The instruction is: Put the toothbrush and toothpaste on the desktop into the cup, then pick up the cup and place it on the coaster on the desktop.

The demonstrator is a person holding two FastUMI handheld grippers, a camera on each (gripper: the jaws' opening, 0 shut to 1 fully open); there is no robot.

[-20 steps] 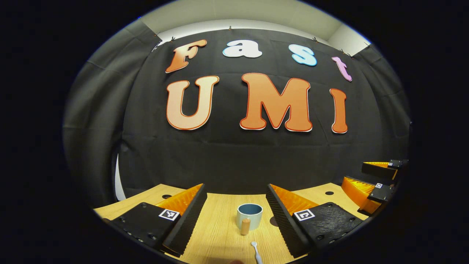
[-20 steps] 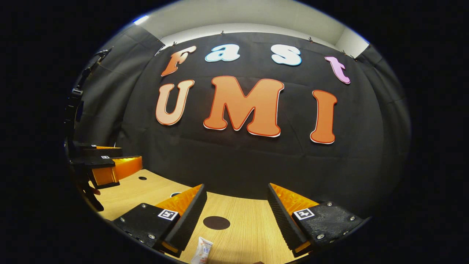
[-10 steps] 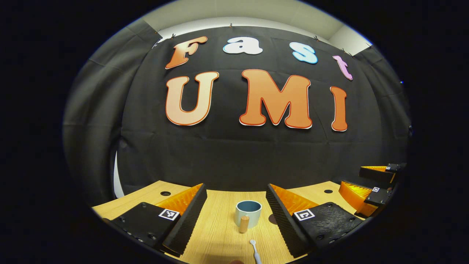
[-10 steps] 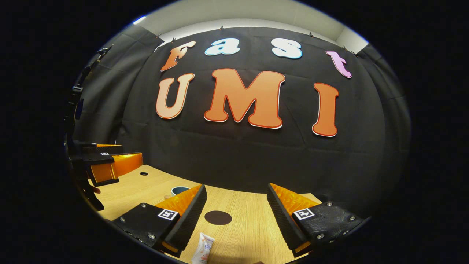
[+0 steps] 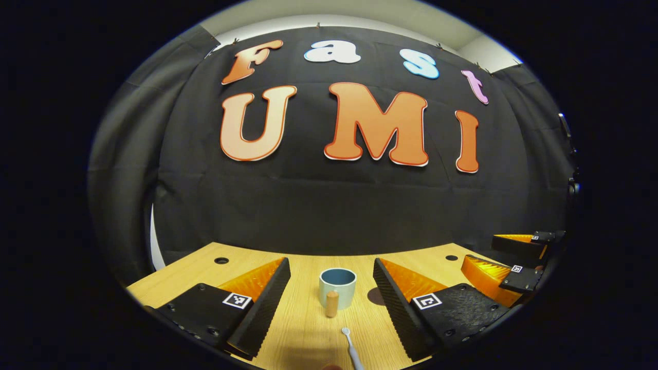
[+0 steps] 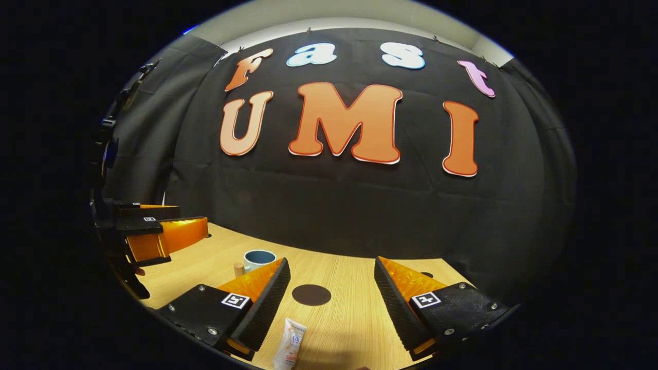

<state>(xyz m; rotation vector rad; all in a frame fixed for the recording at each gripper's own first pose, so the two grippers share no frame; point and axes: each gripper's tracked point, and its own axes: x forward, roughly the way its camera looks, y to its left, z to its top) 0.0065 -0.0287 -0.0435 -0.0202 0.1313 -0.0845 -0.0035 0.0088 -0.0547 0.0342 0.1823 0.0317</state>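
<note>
A pale blue cup (image 5: 337,288) is standing upright on the wooden surface (image 5: 303,329), its wooden handle facing the left gripper (image 5: 331,293), whose fingers are spread wide. The toothbrush (image 5: 350,347) is lying just nearer than the cup. In the right gripper view, the toothpaste (image 6: 289,349) is lying nearer than the dark coaster (image 6: 311,295), beside the cup; the right gripper (image 6: 331,295) is also gaping wide. A clumsy reach could be tipping the cup. Compared with a second ago, both cameras are tilting downward, revealing more surface.
</note>
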